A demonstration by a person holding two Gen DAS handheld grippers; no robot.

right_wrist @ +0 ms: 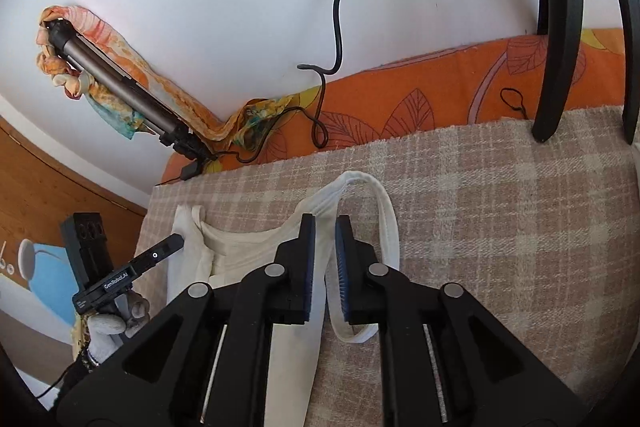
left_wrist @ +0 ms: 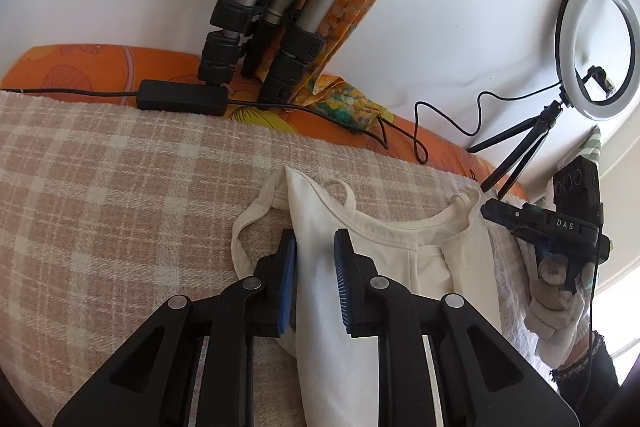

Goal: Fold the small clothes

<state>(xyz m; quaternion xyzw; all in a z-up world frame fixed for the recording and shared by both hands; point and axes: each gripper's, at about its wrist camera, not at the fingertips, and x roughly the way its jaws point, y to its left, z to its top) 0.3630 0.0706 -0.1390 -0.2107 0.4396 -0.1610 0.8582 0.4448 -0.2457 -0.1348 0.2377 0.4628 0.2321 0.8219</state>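
A cream sleeveless top [left_wrist: 380, 247] lies flat on a beige plaid blanket [left_wrist: 120, 187], neckline away from me. My left gripper [left_wrist: 315, 247] straddles its left side below the shoulder strap [left_wrist: 256, 211]; cloth fills the gap between the blue pads, which stand a little apart. In the right wrist view the top [right_wrist: 240, 247] shows again. My right gripper [right_wrist: 325, 239] has the other shoulder strap [right_wrist: 384, 211] between its narrowly parted pads, and a strip of blanket shows beside the cloth. Each gripper appears in the other's view, held by a gloved hand [left_wrist: 556, 307].
A folded tripod [left_wrist: 264, 27] wrapped in a colourful scarf leans on the white wall. A black power adapter [left_wrist: 182, 97] and cables lie on the orange sheet [right_wrist: 440, 95] behind the blanket. A ring light [left_wrist: 596, 47] stands at the right, with dark stand legs [right_wrist: 556, 27] close by.
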